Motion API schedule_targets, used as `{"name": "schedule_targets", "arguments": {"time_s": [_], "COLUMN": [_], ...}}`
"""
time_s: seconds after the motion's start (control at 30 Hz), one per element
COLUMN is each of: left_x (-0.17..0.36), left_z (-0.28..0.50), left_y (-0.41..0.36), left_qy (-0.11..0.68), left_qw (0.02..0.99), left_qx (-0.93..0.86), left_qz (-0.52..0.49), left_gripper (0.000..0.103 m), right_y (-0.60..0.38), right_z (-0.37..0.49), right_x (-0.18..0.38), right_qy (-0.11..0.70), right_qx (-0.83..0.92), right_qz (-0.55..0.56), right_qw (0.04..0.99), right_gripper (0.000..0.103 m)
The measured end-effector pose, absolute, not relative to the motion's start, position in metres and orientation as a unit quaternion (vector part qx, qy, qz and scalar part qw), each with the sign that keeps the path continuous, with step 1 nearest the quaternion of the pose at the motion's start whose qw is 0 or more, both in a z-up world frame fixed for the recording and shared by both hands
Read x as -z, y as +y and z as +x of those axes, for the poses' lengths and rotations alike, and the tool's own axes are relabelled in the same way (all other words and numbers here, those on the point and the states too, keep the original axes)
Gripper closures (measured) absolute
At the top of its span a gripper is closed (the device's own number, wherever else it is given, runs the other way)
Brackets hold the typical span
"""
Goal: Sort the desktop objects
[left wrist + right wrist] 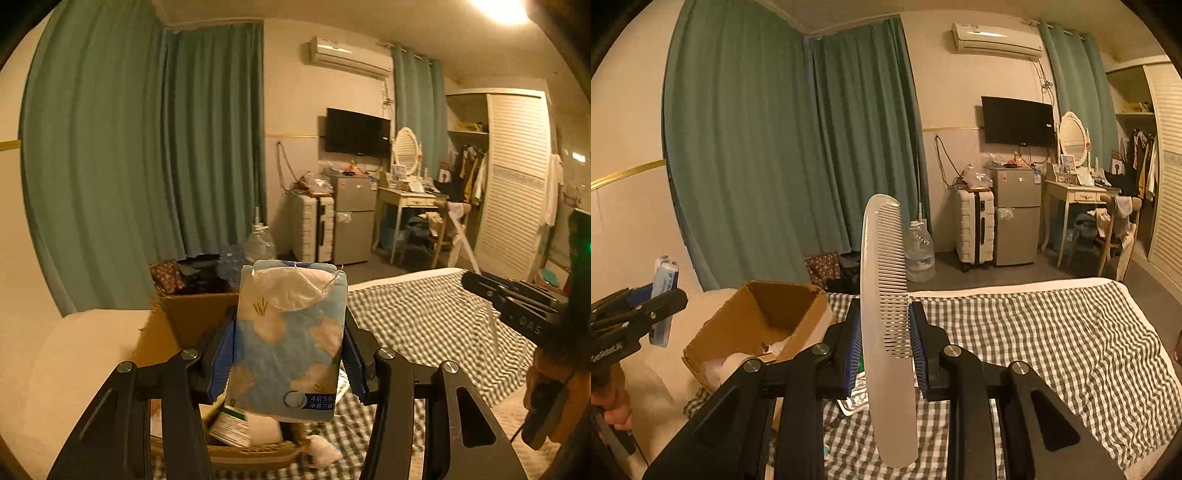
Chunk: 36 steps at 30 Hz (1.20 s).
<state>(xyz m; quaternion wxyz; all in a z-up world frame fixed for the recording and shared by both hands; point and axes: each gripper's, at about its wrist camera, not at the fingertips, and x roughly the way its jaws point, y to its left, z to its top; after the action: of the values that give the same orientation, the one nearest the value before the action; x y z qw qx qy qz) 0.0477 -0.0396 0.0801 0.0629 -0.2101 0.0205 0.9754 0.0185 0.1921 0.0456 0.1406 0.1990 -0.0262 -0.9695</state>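
My left gripper (290, 354) is shut on a blue tissue pack (291, 339) with white flowers, held upright in the air above a woven basket (255, 448). The pack also shows edge-on in the right wrist view (664, 295). My right gripper (884, 354) is shut on a white comb (886, 314), held upright above the checked bed cover (1034, 339). The right gripper shows at the right edge of the left wrist view (513, 299).
An open cardboard box (764, 321) stands on the bed's left, beside a pillow. The basket holds a paper packet (236, 424). A crumpled tissue (325, 450) lies on the cover. Beyond the bed are a suitcase (973, 229), a fridge and a dressing table.
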Motion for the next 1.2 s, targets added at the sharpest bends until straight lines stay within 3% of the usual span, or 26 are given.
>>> {"name": "schedule_targets", "arguments": {"time_s": [0.57, 1.2], "left_x": [-0.072, -0.040], "left_z": [0.033, -0.005], "left_y": [-0.089, -0.120], "left_qy": [0.051, 0.043], "left_qw": [-0.009, -0.041], "left_qx": [-0.978, -0.969], "left_qz": [-0.201, -0.240], "left_gripper": [0.051, 0.051], "right_y": [0.099, 0.014], "right_z": [0.014, -0.024], "right_x": [-0.060, -0.018], "right_qy": [-0.015, 0.008], "right_qx": [0.959, 0.936], "right_qz": [0.190, 0.230], "right_qw": [0.208, 0.267], "right_gripper": [0.080, 0.080]}}
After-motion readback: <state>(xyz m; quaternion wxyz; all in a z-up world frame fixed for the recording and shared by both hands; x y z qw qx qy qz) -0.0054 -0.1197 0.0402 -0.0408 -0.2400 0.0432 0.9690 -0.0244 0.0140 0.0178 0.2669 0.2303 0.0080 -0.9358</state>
